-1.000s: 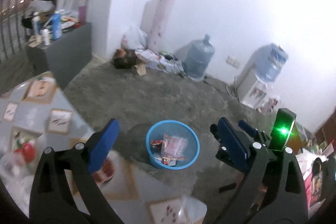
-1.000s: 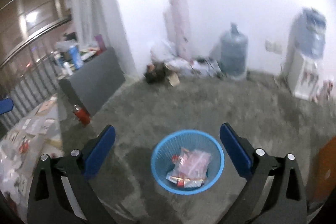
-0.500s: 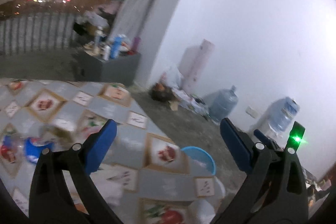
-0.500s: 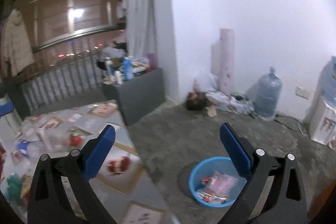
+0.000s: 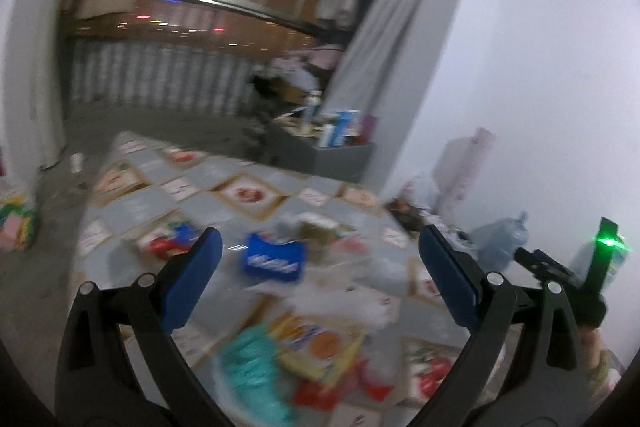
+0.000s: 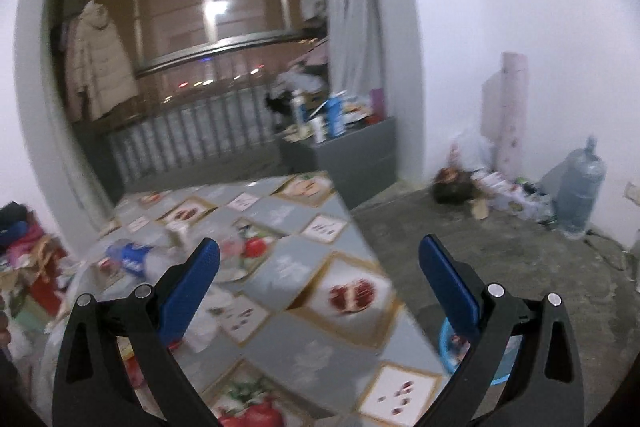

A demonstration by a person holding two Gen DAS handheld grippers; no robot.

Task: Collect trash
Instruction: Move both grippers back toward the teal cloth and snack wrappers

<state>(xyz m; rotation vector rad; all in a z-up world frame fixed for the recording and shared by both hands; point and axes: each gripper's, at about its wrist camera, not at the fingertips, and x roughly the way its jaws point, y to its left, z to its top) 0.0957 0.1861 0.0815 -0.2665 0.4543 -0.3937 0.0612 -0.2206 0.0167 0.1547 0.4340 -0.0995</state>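
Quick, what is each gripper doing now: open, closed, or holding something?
Left gripper: open, holding nothing.
Right gripper: open, holding nothing.

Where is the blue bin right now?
In the right wrist view, the blue bin sits on the floor at lower right, beside the table edge, partly hidden behind the right gripper.

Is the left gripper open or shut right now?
Open. The left gripper has its blue pads spread wide, nothing between them; blurred wrappers lie on the table below.
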